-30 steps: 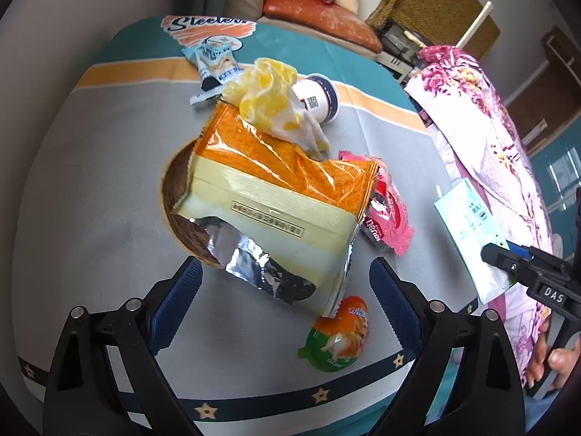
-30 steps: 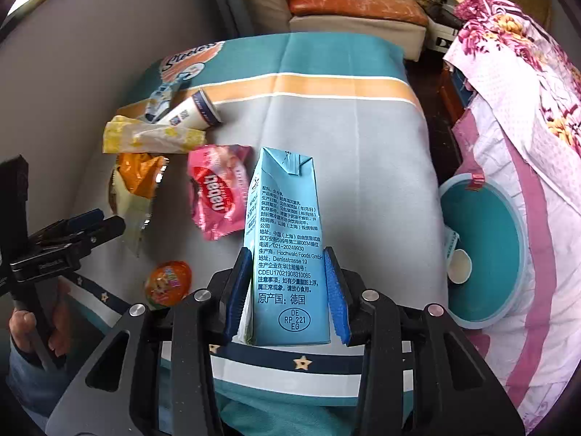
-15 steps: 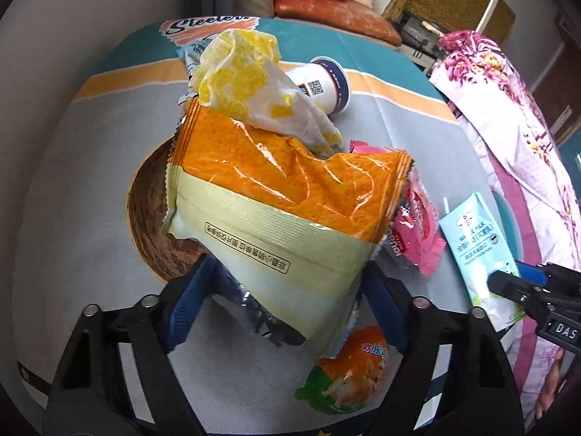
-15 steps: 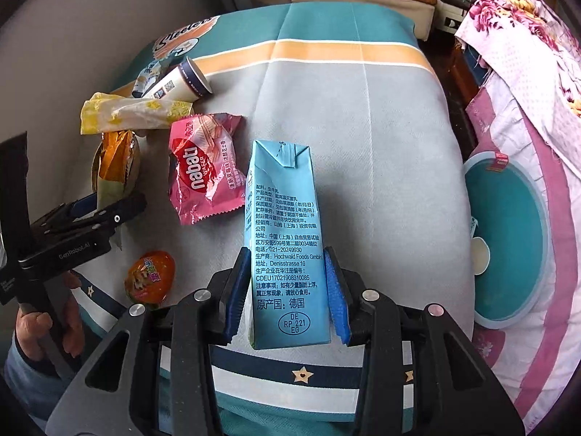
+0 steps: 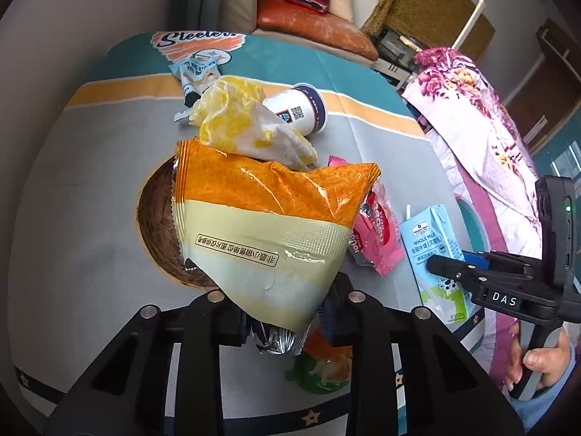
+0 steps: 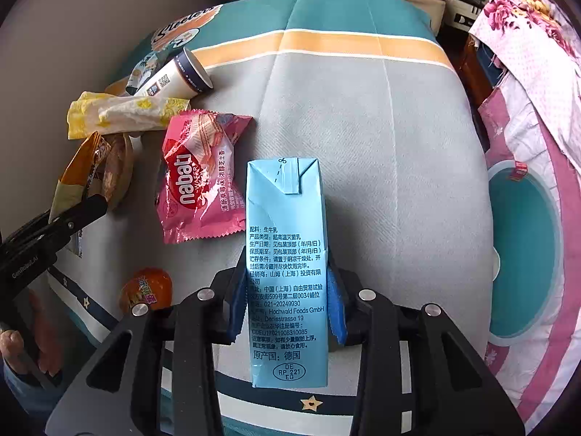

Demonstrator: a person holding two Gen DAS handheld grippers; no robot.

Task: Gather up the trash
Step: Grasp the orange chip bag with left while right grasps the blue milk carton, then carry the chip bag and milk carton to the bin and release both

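The left gripper [image 5: 285, 309] has just been closing and its jaws are now pinched on the bottom edge of the orange snack bag [image 5: 268, 225], foil end bunched between them. Risk here: that grip is only on a thin, crinkly corner, so the slick film could slide out on the lift, and the yellow wrapper [image 5: 247, 127] resting against the bag's top at twelve o'clock could get dragged along or flicked off the table [image 5: 90, 181]. The bag looks empty and puffed, orange above, pale cream below, torn open at the silver end. Over on the right gripper [image 6: 287, 305], blue pads are clamped on both sides of the light-blue milk carton [image 6: 287, 254], low on its body; it looks light and slightly dented, so squeezing harder could crush it or dribble leftovers. The teal bin [image 6: 526, 254] waits at three o'clock off the table edge. Pink wafer packet [image 6: 199, 181] and orange jelly cup [image 6: 147, 289] lie uncollected at nine and seven o'clock of the carton
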